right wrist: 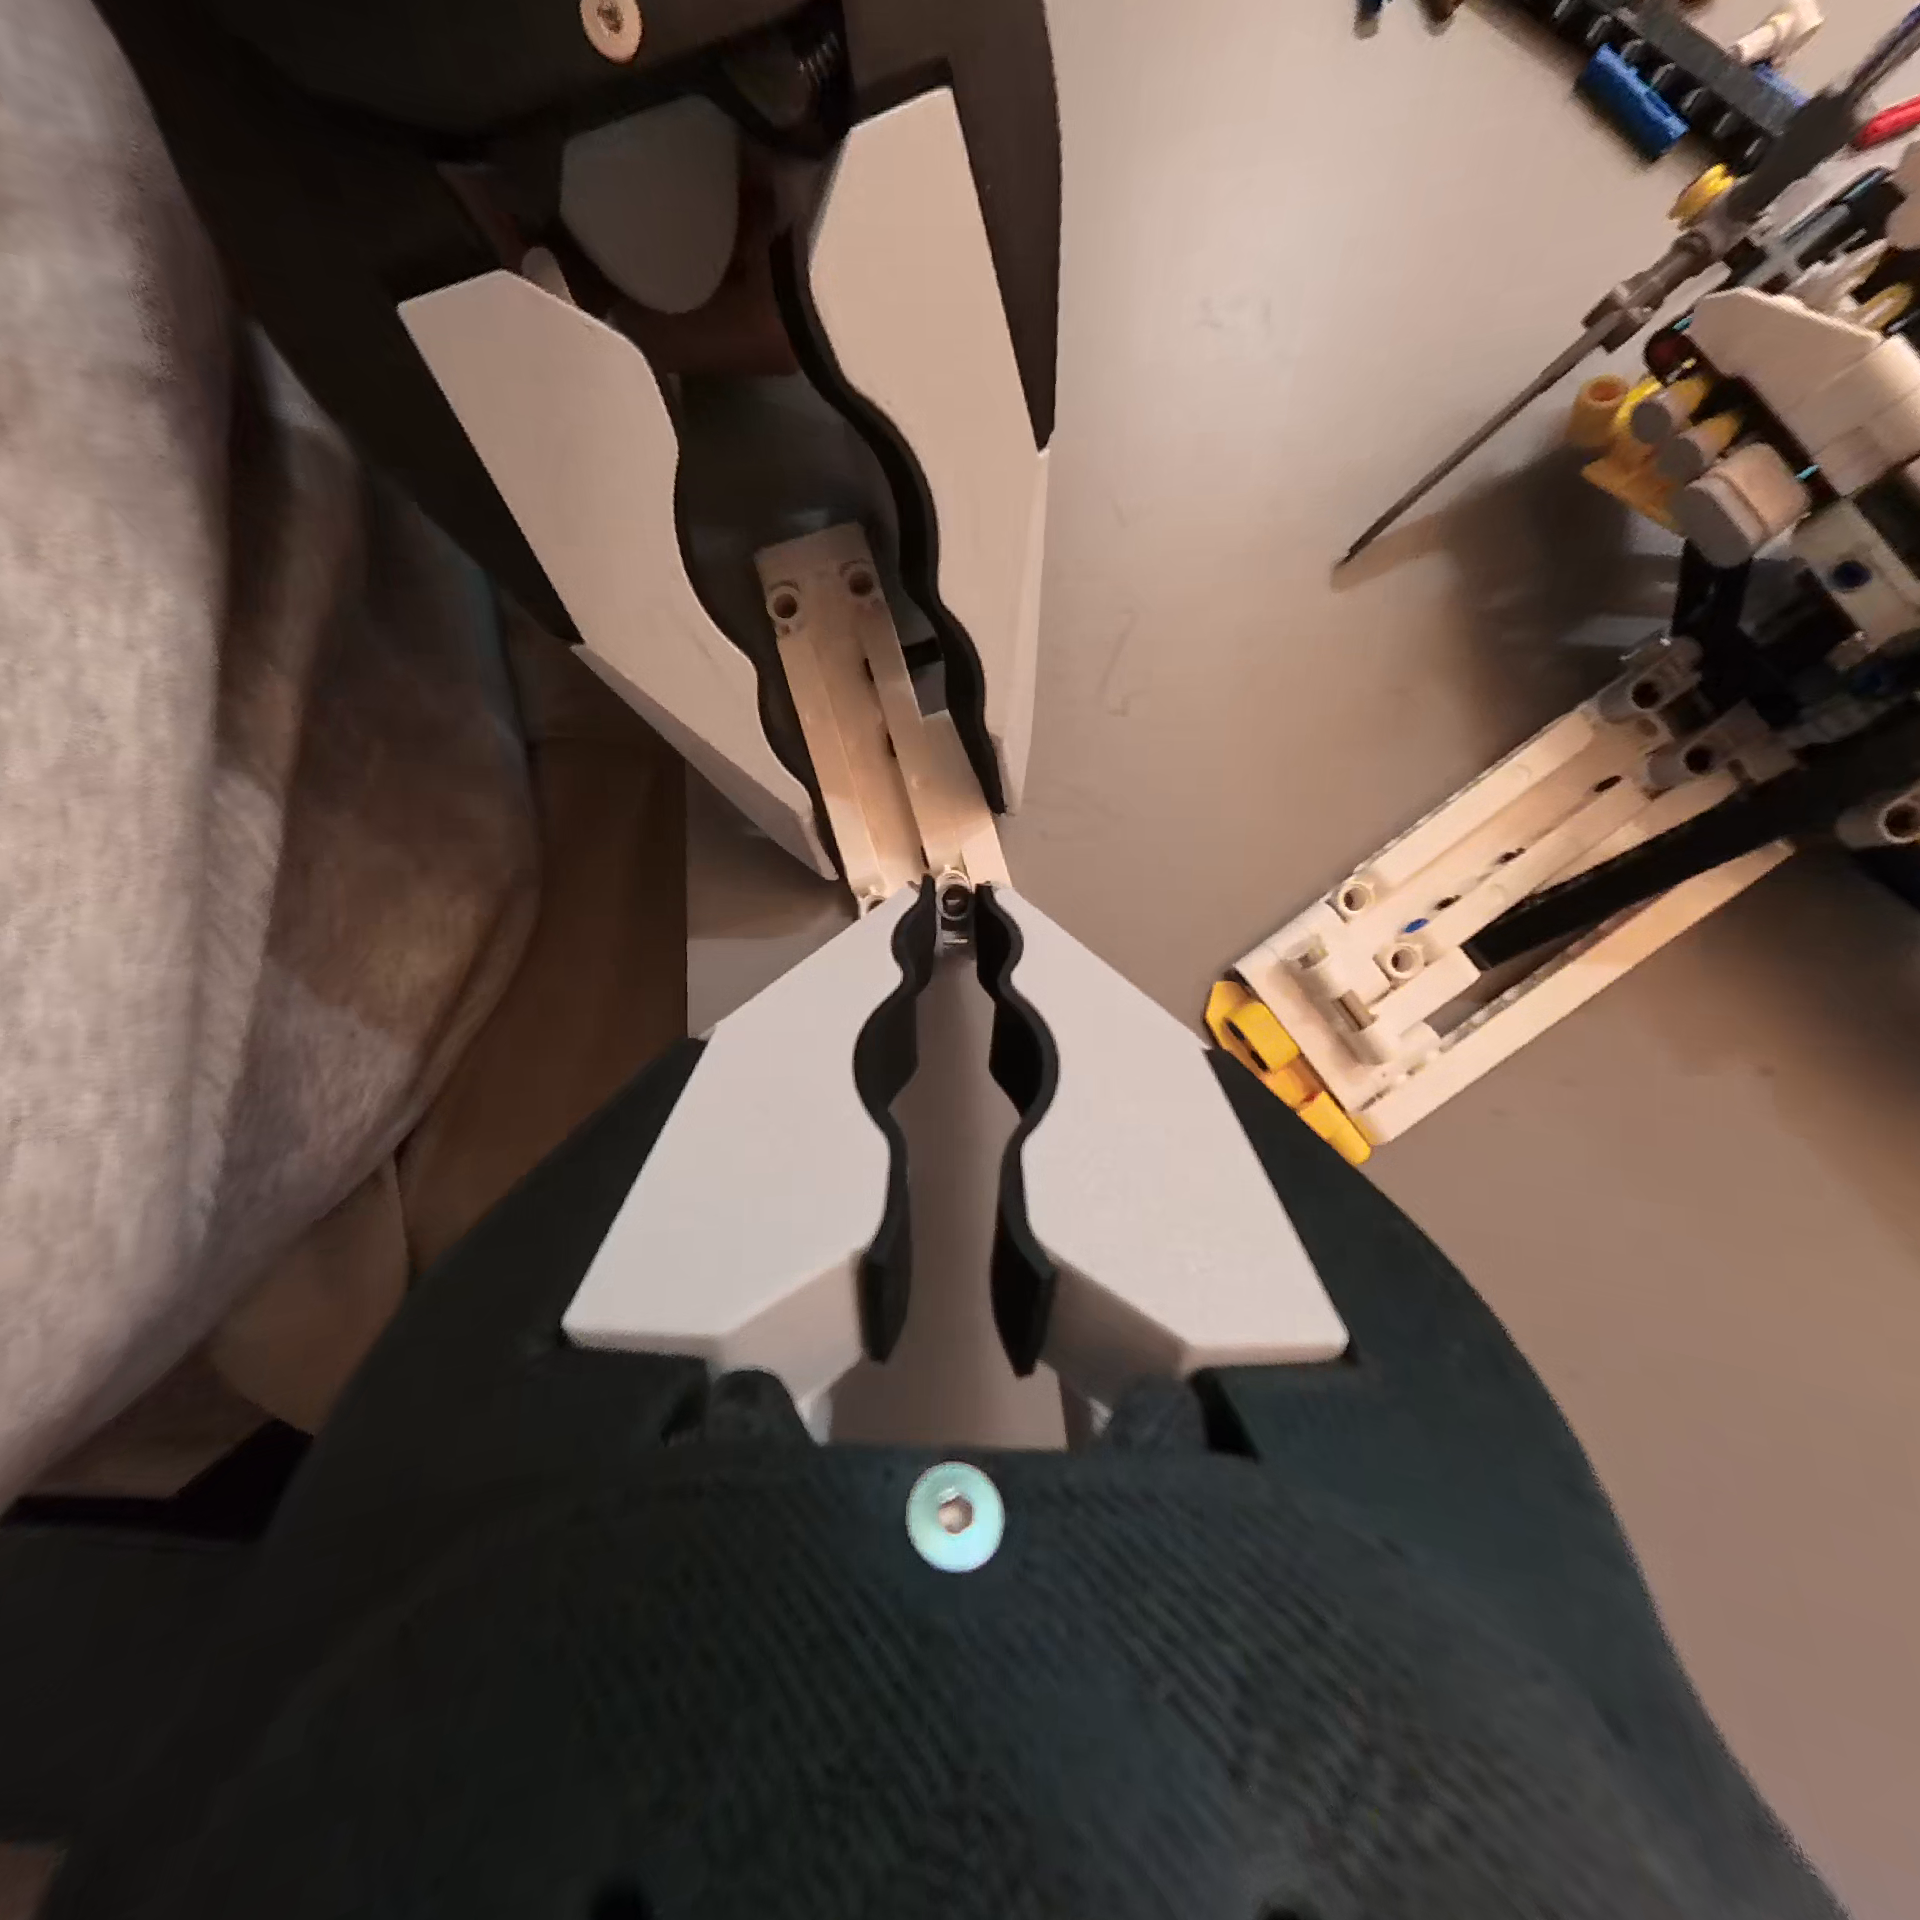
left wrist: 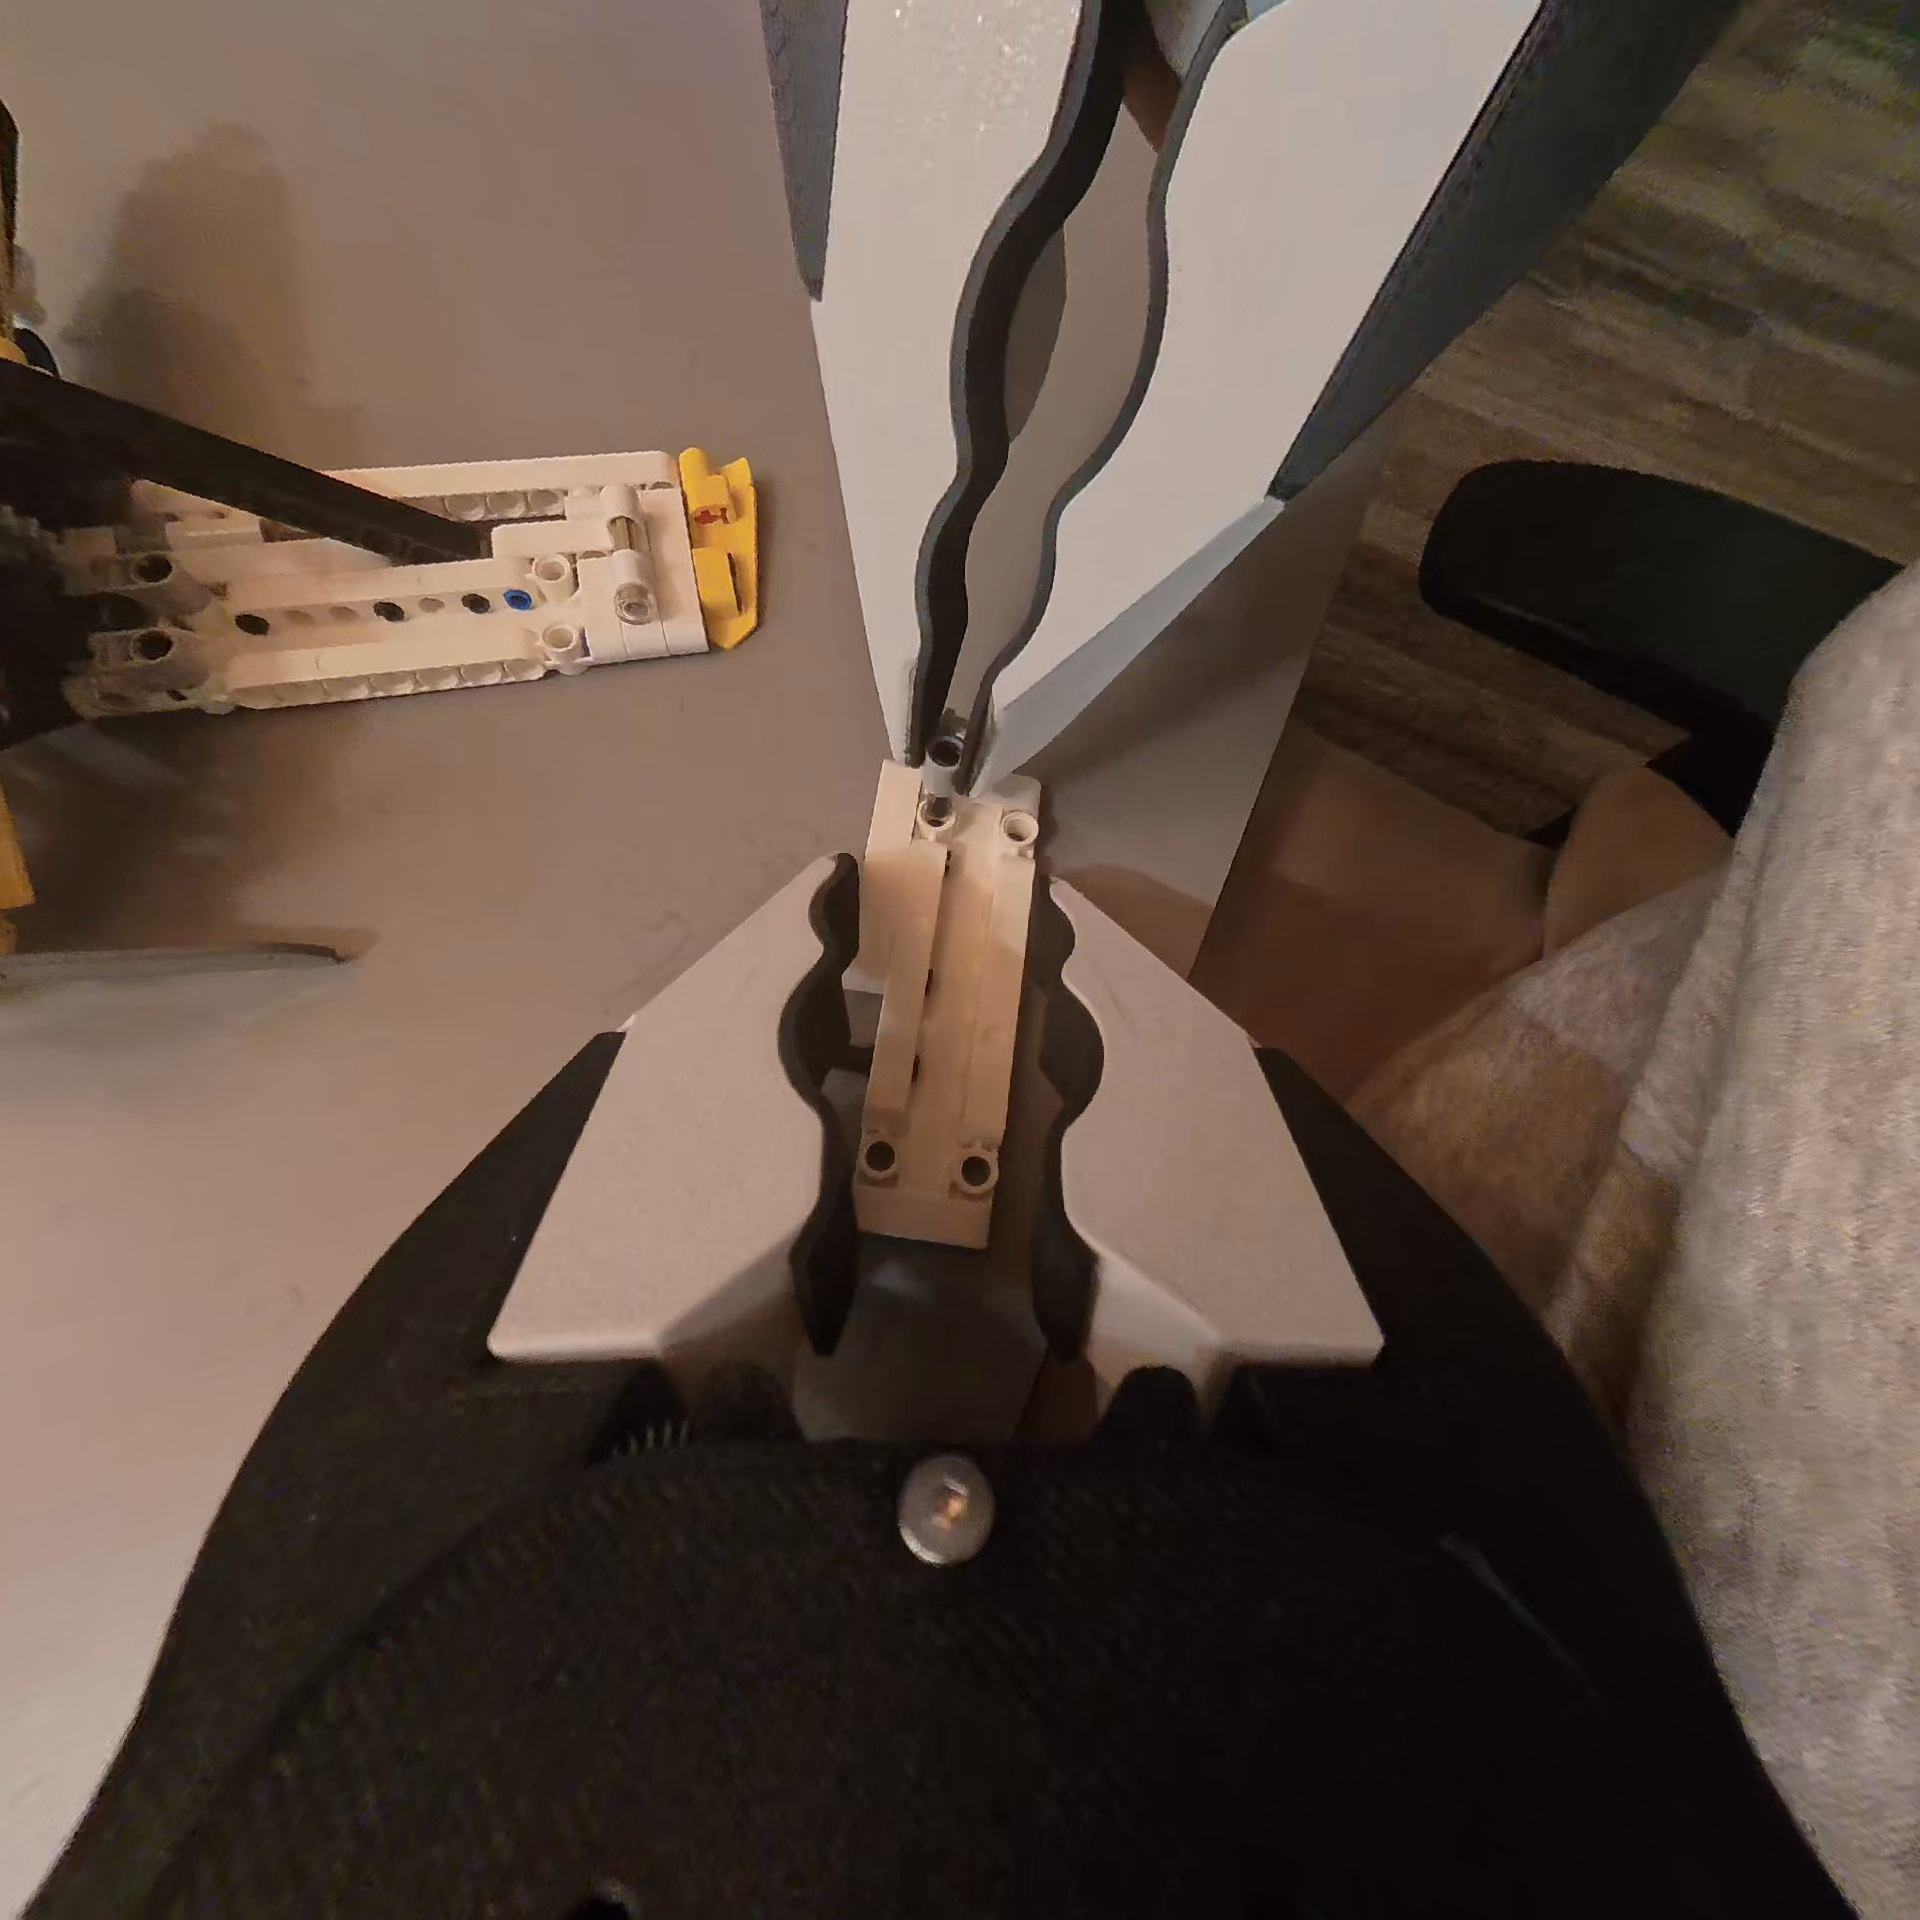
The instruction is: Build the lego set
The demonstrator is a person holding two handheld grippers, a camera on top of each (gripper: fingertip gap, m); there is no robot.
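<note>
My left gripper (left wrist: 940,894) is shut on a white lego assembly (left wrist: 940,1023) of long beams, held above the table's near edge. It also shows in the right wrist view (right wrist: 868,717). My right gripper (right wrist: 951,920) is shut on a small grey pin (right wrist: 951,914) and holds it against the far end of the white assembly. In the left wrist view the right gripper (left wrist: 945,753) comes down from above with the pin (left wrist: 943,764) at a hole in the assembly's end.
A larger white, black and yellow lego model (left wrist: 416,582) lies on the grey table (left wrist: 468,260), also at the right of the right wrist view (right wrist: 1507,862). Loose black and blue parts (right wrist: 1662,73) lie beyond. A person's grey clothing (left wrist: 1766,1143) and a black chair (left wrist: 1621,582) are beside the table.
</note>
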